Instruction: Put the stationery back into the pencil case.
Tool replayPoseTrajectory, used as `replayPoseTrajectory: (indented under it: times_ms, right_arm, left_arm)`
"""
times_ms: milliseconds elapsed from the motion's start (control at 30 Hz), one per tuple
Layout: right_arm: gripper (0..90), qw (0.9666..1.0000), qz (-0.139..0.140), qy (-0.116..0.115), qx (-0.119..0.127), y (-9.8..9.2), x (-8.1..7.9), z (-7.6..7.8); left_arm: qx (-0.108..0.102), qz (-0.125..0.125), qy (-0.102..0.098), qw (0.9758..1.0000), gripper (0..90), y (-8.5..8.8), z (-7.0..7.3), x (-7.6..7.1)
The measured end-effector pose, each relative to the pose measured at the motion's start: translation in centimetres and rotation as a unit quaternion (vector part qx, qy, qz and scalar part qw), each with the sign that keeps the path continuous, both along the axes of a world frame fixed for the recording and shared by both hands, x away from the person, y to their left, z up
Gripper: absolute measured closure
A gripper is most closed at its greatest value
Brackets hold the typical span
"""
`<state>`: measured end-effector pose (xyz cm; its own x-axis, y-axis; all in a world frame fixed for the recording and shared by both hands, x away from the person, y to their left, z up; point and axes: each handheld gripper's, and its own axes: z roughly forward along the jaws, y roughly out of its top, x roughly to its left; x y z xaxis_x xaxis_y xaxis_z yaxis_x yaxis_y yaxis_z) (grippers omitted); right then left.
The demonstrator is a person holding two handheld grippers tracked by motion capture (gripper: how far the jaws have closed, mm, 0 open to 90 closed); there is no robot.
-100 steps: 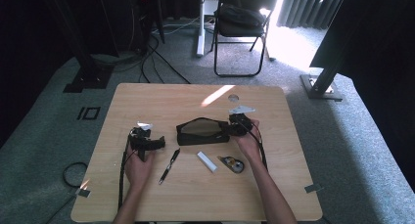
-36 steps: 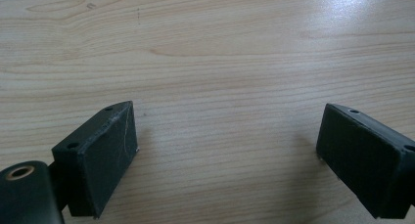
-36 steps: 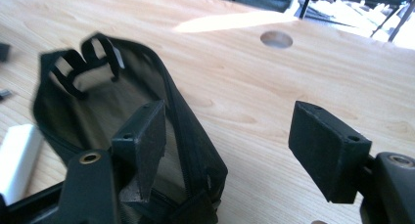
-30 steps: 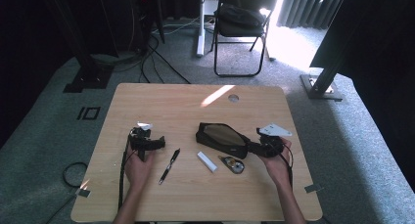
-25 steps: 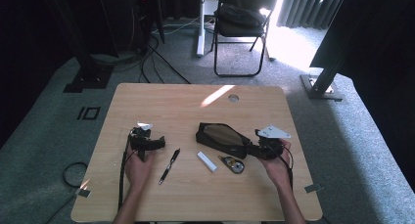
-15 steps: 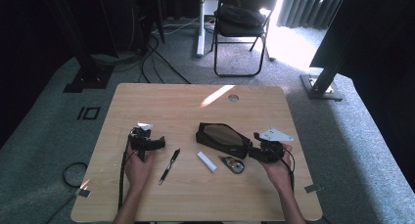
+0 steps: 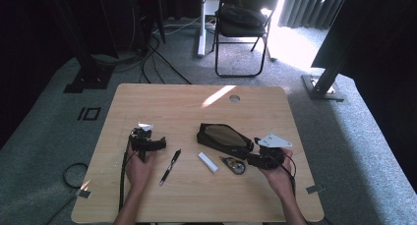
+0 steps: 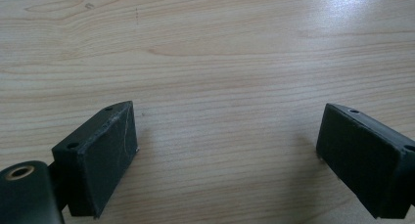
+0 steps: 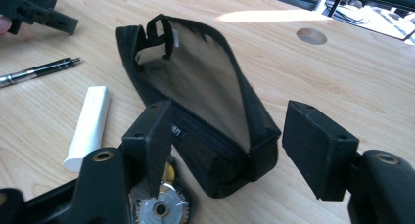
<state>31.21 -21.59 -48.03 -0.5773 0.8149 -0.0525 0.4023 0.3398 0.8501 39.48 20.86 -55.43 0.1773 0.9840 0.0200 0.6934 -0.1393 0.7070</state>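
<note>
Right gripper view: jaws gape astride pouch (image 9: 205, 82); left gripper's gape over wood.

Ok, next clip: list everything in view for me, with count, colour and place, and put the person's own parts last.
table: 1, light wood, centre of the high view, round hole near its far edge
pouch: 1, black with a mesh side, right of the table's centre
pen: 1, black, near side, left of centre
white stick: 1, white, just near of the pouch
round tape-like item: 1, dark with some yellow, right of the white stick
folding chair: 1, black, on the floor beyond the table
cables: several, black, on the floor far left
left gripper: 1, black, open over bare table
right gripper: 1, black, open at the pouch's near end
hands: 2, holding the grippers
</note>
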Motion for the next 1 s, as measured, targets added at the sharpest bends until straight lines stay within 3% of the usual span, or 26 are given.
replayPoseTrajectory:
  times_ms: [367,1000]
  right_arm:
    - [38.2,0.9997,0.020,-0.012,-0.007,0.8,-1.1,-0.5]
    - [49.6,0.9984,0.053,0.000,-0.018,1.4,-2.0,-2.2]
  left_arm:
    - [0.000,0.000,0.000,1.0000,8.4,0.0,0.0,0.0]
    - [0.000,0.000,0.000,1.0000,8.3,0.0,0.0,0.0]
